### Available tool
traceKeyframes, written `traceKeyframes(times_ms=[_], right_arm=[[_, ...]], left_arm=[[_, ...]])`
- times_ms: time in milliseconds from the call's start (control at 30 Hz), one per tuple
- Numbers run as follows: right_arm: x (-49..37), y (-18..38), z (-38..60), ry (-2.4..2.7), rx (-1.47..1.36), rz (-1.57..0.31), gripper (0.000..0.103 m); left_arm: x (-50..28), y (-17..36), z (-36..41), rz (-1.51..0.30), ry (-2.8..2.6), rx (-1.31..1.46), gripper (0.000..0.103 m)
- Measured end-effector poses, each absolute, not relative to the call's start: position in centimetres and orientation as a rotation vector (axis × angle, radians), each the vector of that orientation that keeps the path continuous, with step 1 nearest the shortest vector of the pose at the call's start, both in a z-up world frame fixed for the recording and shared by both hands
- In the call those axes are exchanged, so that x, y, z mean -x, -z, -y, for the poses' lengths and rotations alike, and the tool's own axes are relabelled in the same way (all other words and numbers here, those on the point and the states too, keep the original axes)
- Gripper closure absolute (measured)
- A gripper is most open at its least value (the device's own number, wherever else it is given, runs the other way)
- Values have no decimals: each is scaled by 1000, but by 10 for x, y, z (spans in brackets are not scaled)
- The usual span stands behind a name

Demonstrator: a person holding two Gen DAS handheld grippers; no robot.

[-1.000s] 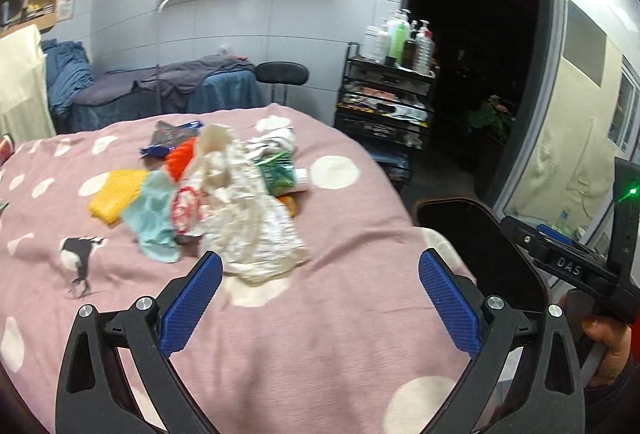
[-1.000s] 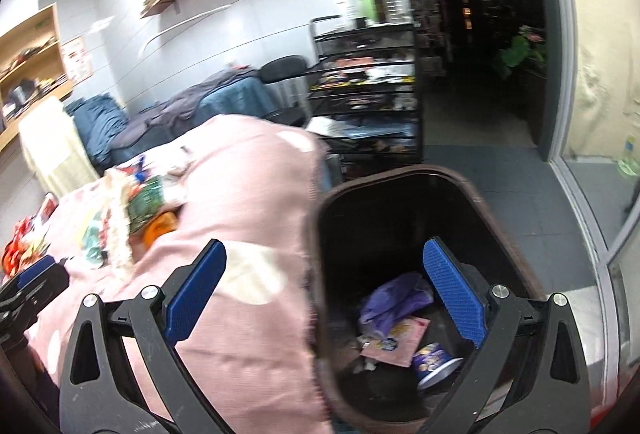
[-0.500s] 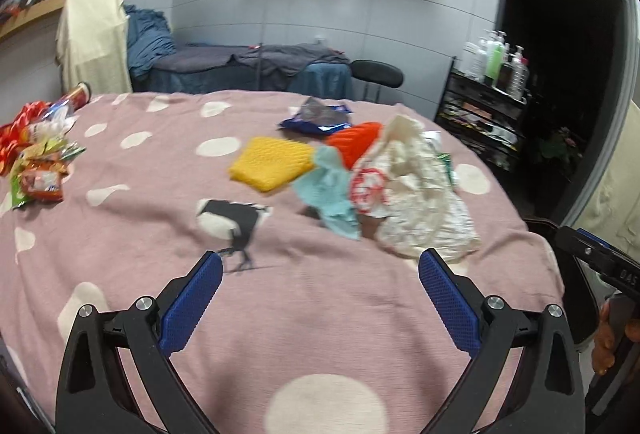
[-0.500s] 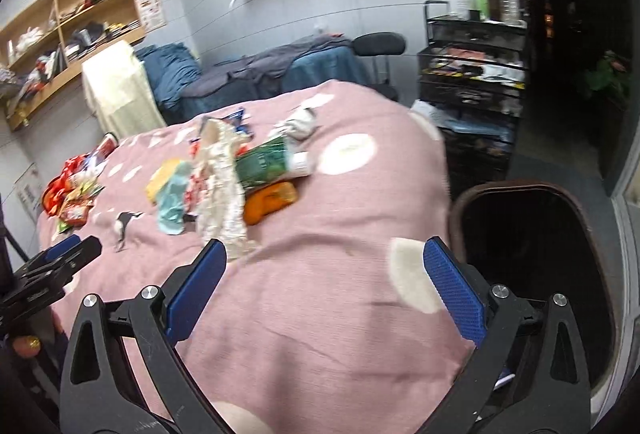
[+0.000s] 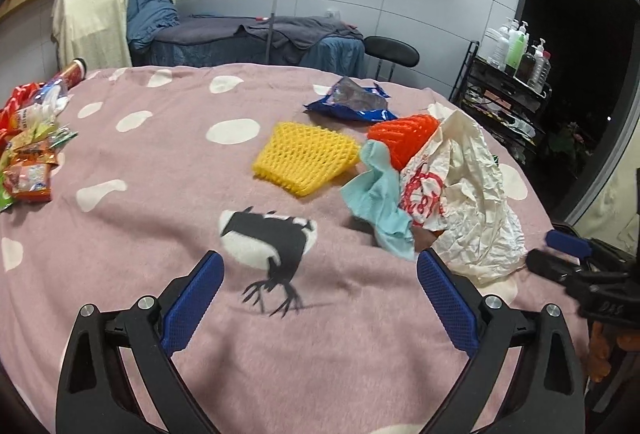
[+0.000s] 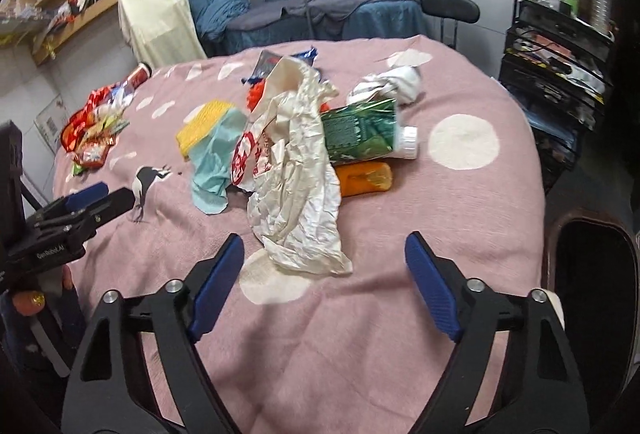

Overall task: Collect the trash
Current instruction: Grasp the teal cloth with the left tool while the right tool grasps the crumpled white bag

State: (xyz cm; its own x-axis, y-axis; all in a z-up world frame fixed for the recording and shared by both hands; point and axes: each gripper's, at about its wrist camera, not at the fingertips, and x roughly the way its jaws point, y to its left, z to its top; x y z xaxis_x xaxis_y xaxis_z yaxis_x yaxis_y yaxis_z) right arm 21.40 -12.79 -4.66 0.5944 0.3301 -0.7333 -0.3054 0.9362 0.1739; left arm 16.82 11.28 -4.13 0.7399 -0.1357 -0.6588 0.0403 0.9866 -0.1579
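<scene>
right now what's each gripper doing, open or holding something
left gripper: open, holding nothing, over the pink blanket.
right gripper: jaws closing, nothing held; the crumpled white wrapper lies just ahead.

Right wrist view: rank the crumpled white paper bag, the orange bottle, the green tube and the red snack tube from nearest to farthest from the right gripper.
1. Crumpled white paper bag: just ahead of the right gripper, centre.
2. Orange bottle: right of the bag.
3. Green tube: directly behind the bottle.
4. Red snack tube: far left edge of the pink blanket.
</scene>
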Motion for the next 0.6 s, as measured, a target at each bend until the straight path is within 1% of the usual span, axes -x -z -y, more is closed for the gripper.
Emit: traceKeyframes(times_ms=[133, 300, 367, 400, 467, 500, 533, 567, 600], right_arm=[[-232, 55, 113, -378, 21, -893, 41], [-256, 60, 107, -401, 14, -934, 50], [-264, 63, 105, -409, 10, -953, 60], [-266, 65, 105, -416, 8, -960, 63], [-269, 68, 102, -438, 0, -976, 77], [-269, 68, 102, -449, -3, -978, 80], [-268, 68, 102, -459, -6, -977, 86], [-267, 67, 102, -468, -10, -974, 89], [-265, 65, 103, -479, -16, -961, 90]], left_arm=[[-188, 44, -99, -769, 152, 110, 13], [-221, 52, -84, -828, 186, 64, 15], [-233, 56, -79, -846, 184, 39, 18], [-238, 58, -76, -859, 188, 29, 21], [-247, 62, -70, -891, 203, 6, 31], [-250, 65, -68, -910, 211, -2, 43], [-252, 67, -66, -923, 218, -5, 53], [-251, 68, -64, -926, 225, -13, 58], [-249, 68, -63, -920, 227, -23, 67]])
